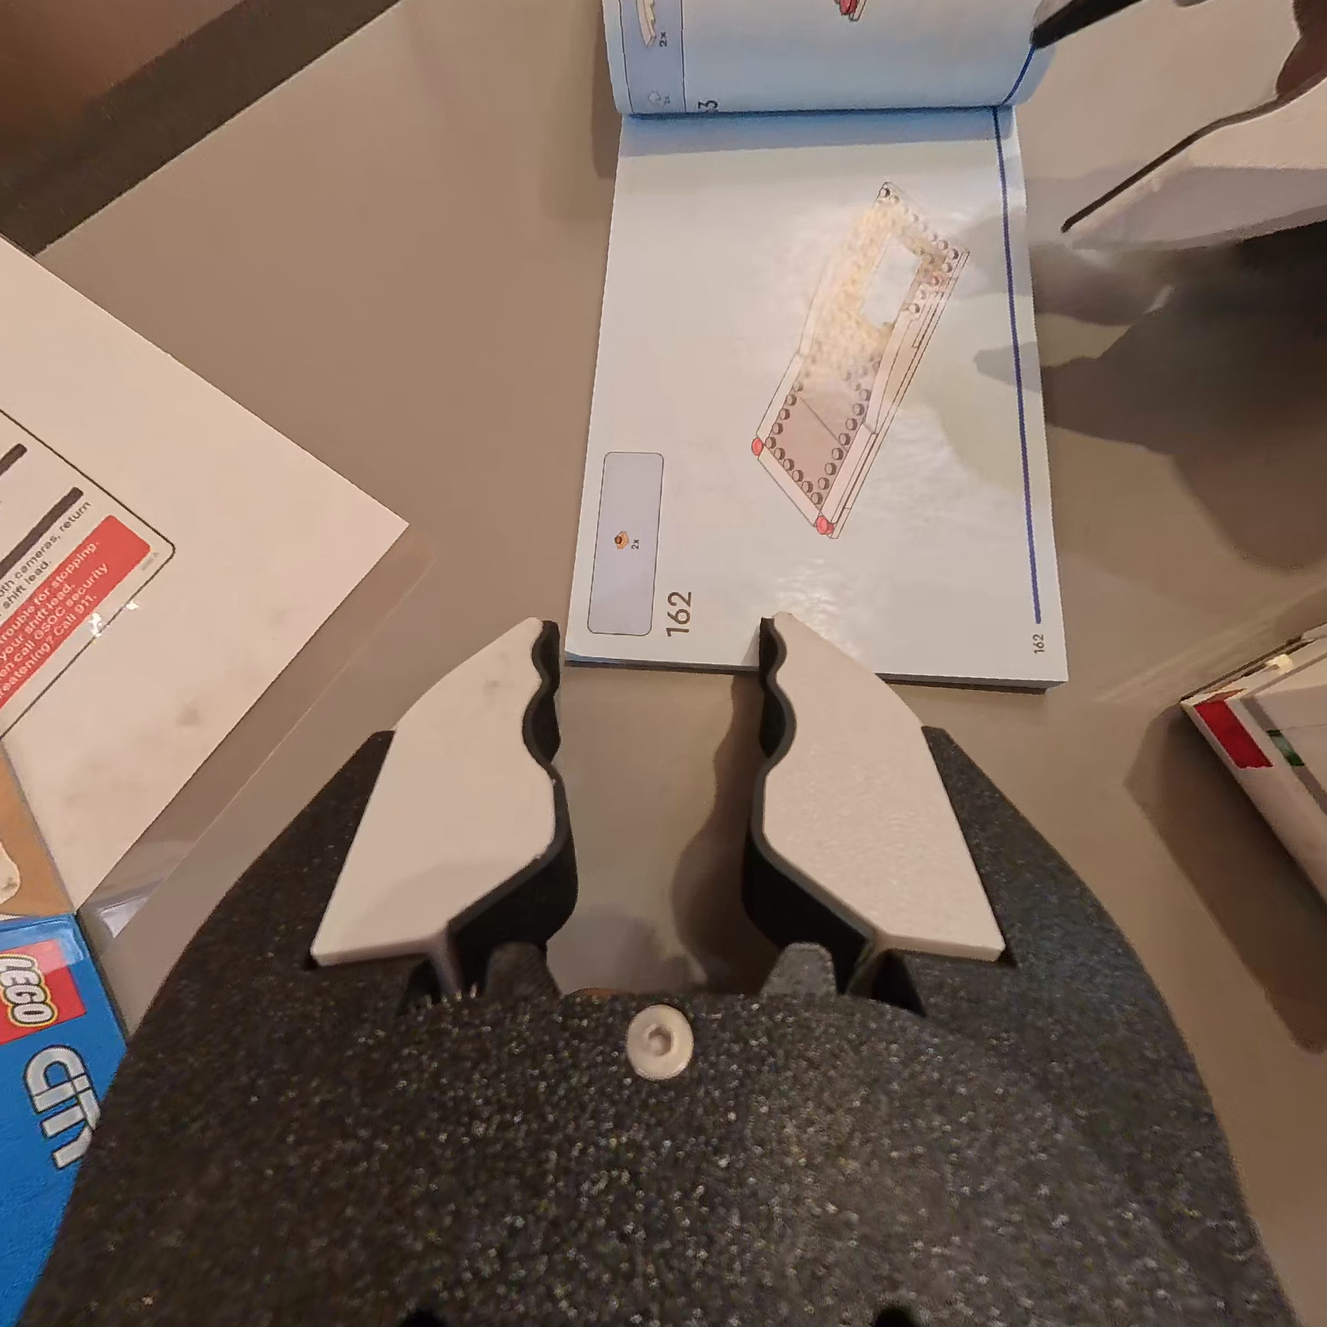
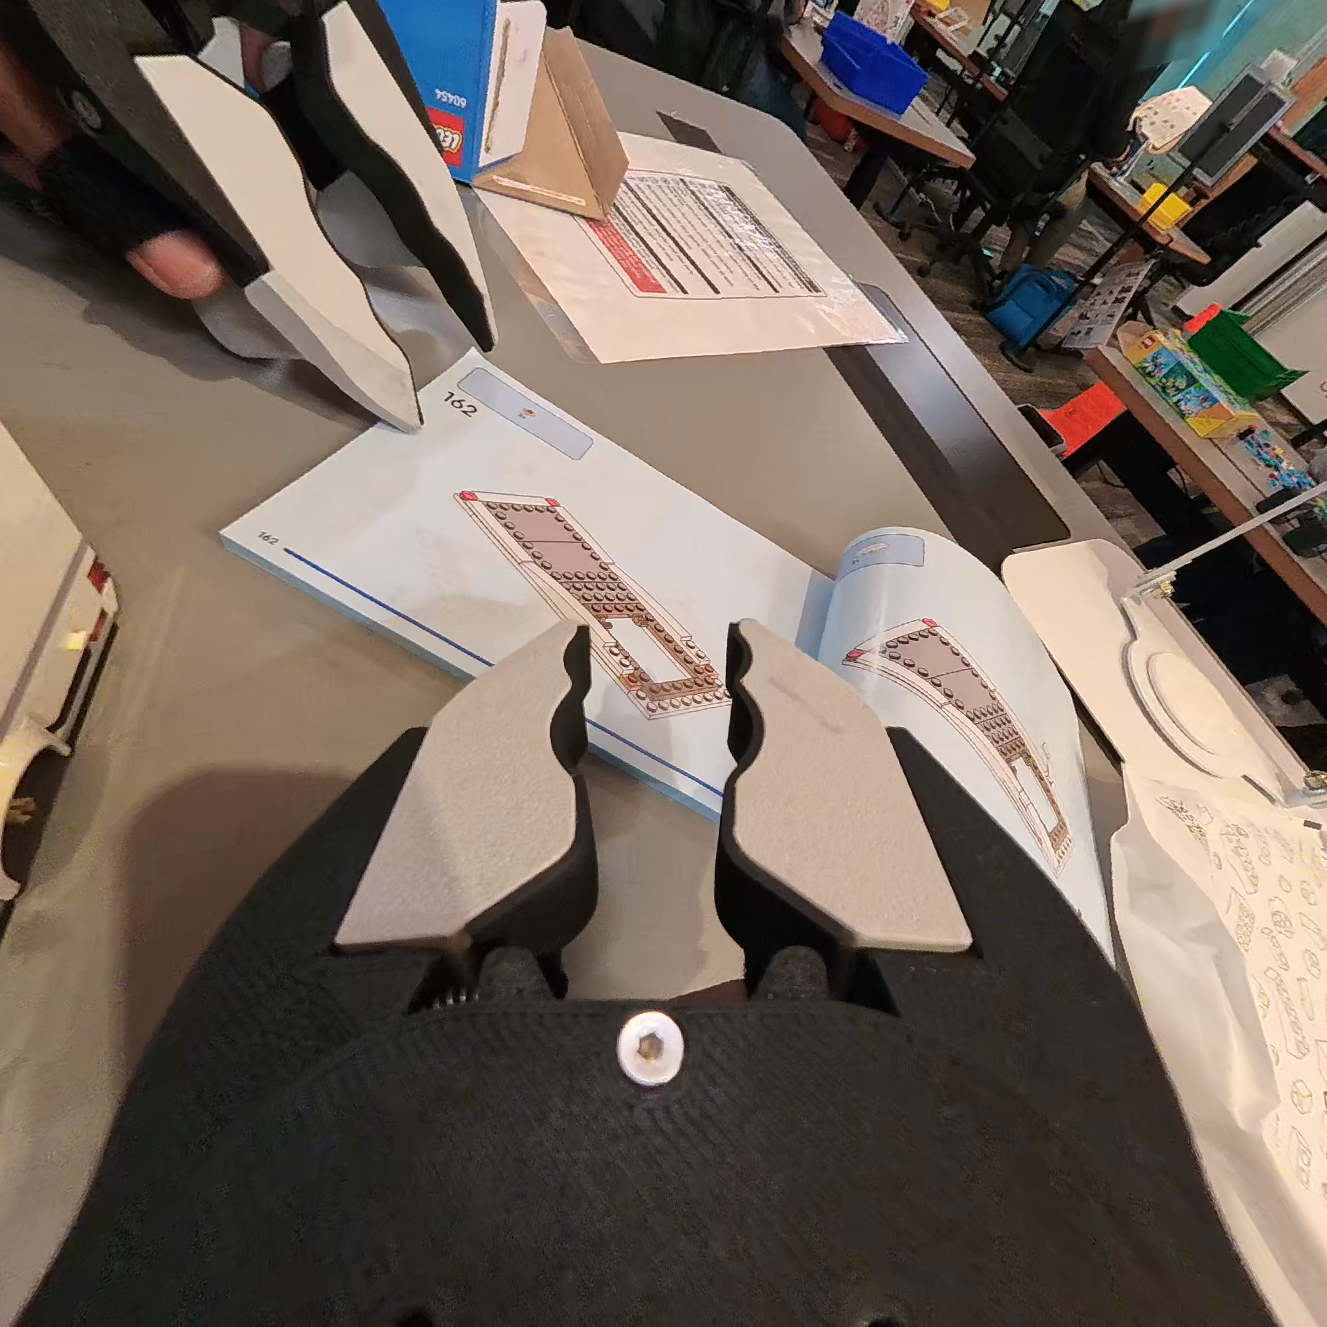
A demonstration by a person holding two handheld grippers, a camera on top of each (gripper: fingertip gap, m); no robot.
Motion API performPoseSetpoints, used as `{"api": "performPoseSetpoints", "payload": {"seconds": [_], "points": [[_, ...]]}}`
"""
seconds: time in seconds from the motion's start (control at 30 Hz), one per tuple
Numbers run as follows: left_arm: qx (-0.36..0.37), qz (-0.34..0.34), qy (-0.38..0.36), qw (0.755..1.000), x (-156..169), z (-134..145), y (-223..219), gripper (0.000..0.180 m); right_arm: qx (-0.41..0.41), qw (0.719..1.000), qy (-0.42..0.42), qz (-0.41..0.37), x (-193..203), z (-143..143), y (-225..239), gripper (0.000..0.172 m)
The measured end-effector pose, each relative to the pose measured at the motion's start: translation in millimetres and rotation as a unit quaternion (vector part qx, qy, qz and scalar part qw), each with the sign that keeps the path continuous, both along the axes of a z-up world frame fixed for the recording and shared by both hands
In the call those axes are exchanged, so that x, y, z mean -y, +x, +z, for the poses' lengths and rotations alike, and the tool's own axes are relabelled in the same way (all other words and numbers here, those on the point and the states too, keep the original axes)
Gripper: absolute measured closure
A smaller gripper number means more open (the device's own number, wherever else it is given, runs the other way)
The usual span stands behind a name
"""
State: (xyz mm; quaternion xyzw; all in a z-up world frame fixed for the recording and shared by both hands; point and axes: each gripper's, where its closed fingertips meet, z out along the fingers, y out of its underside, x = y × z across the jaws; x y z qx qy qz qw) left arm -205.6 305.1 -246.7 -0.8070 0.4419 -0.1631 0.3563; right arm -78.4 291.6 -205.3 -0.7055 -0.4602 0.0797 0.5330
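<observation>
the left gripper [image 1: 659, 635] is standing open with nothing between its fingers, one fingertip [image 2: 402, 413] resting at the near edge of the open instruction booklet [image 1: 826, 402] lying on the grey surface [image 1: 431, 323]. the right gripper [image 2: 657, 639] is hovering open and bare over the booklet's long edge, beside a curled-up page [image 2: 955, 646]. a laminated sheet [image 2: 718, 266] and a blue box [image 2: 445, 79] are sitting on the far side, a white paper bag [image 2: 1235, 969] to the right, and a white brick vehicle [image 2: 43, 646] to the left.
</observation>
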Motion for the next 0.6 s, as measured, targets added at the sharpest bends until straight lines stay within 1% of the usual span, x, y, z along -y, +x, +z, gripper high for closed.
{"api": "performPoseSetpoints", "payload": {"seconds": [0.37,0.6], "points": [[0.0,-0.003,-0.004,1.0,1.1,-0.5,0.6,0.129,0.009,1.0,-0.005,0.003,0.3,-2.9,-1.3,0.135],[0.001,0.004,-0.007,1.0,-0.1,-0.7,-0.5,0.126,0.01,1.0,-0.007,0.005,0.6,-3.7,-1.7,0.135]]}}
